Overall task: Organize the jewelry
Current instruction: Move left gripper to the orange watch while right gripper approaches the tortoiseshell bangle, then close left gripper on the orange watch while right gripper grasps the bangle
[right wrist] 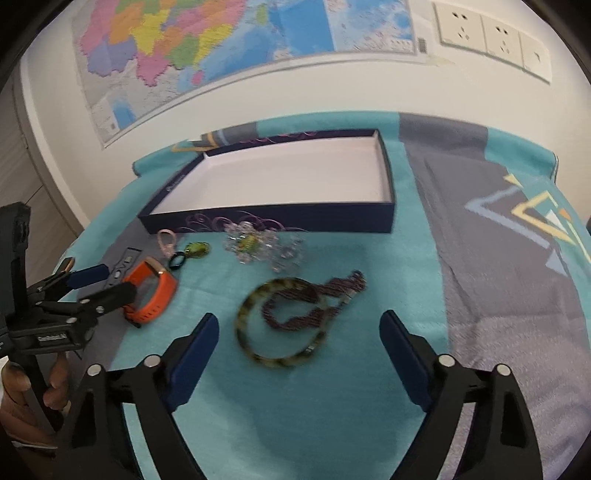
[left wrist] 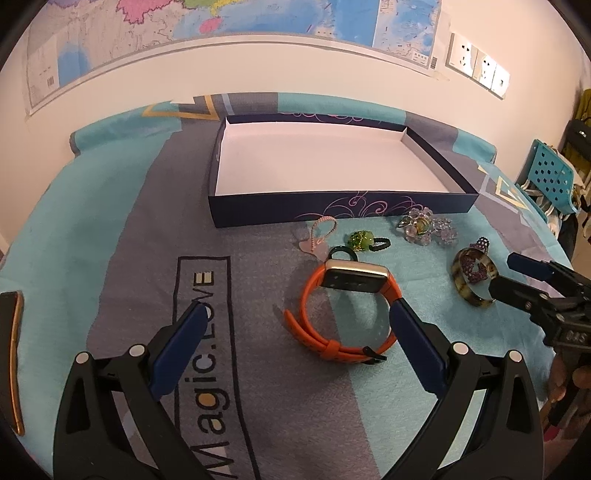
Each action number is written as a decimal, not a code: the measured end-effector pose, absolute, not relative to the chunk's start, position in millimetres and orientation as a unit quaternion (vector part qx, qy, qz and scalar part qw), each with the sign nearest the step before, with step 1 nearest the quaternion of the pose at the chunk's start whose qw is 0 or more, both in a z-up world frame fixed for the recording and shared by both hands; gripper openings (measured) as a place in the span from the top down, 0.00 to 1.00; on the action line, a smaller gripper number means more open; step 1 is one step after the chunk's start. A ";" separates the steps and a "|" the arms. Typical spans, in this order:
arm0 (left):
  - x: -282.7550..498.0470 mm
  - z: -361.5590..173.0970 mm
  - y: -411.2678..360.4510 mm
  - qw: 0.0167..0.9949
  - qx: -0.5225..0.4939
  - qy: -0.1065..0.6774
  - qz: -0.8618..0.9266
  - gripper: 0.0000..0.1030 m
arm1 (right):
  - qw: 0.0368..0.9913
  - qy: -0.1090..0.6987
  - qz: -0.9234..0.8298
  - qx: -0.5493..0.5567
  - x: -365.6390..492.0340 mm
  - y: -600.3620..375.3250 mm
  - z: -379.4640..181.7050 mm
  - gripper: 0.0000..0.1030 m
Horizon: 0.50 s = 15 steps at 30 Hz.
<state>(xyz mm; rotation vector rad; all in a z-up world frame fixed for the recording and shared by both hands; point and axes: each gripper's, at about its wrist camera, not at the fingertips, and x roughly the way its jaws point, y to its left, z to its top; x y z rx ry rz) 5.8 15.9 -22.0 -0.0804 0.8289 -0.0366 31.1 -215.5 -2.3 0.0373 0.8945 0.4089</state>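
A shallow navy box (left wrist: 332, 214) (right wrist: 332, 221) with a white inside stands at the back of the patterned cloth, nothing in it. In front of it lie a pink loop (left wrist: 325, 225), a green charm on a black tie (left wrist: 360, 240), a crystal cluster (left wrist: 424, 225) (right wrist: 258, 245) and an orange watch (left wrist: 351, 280) (right wrist: 153, 291). My left gripper (left wrist: 297, 315) is open, its right finger beside the watch strap. A tortoiseshell bangle (right wrist: 242, 314) (left wrist: 458, 280) overlaps a purple beaded bracelet (right wrist: 343, 286). My right gripper (right wrist: 299, 319) stands open just short of the bangle, pads clear of it.
A dark flat object with a gold edge (left wrist: 11, 350) lies at the cloth's left margin. A blue perforated chair back (left wrist: 550, 177) stands beyond the right edge. A wall with a map and sockets (right wrist: 491, 33) rises behind the box. A hand (right wrist: 22, 391) holds the left gripper.
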 end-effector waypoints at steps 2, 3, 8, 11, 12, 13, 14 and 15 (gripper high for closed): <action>6.7 -22.6 16.3 0.913 -0.038 0.405 -0.025 0.18 | 0.878 0.434 0.198 0.023 32.7 -218.4 -4.7 0.27; 7.2 -22.8 16.4 0.913 -0.038 0.406 -0.029 0.20 | 0.877 0.437 0.199 0.025 33.3 -219.2 -5.4 0.28; 9.1 -23.4 16.1 0.909 -0.040 0.412 -0.052 0.30 | 0.871 0.444 0.207 0.029 34.8 -220.0 -7.1 0.47; 10.3 -23.1 16.6 0.908 -0.042 0.413 -0.062 0.37 | 0.868 0.450 0.207 0.029 36.0 -220.6 -7.8 0.63; 10.9 -23.2 16.8 0.907 -0.042 0.414 -0.065 0.42 | 0.867 0.452 0.206 0.027 36.3 -221.1 -8.1 0.66; 11.6 -23.6 17.1 0.906 -0.043 0.416 -0.070 0.43 | 0.867 0.453 0.205 0.027 36.4 -221.7 -8.0 0.69; 12.7 -24.5 17.6 0.903 -0.046 0.419 -0.076 0.45 | 0.867 0.455 0.202 0.027 36.8 -222.8 -7.9 0.72; 13.4 -25.3 17.7 0.902 -0.046 0.422 -0.080 0.49 | 0.867 0.456 0.202 0.029 37.2 -223.7 -8.1 0.75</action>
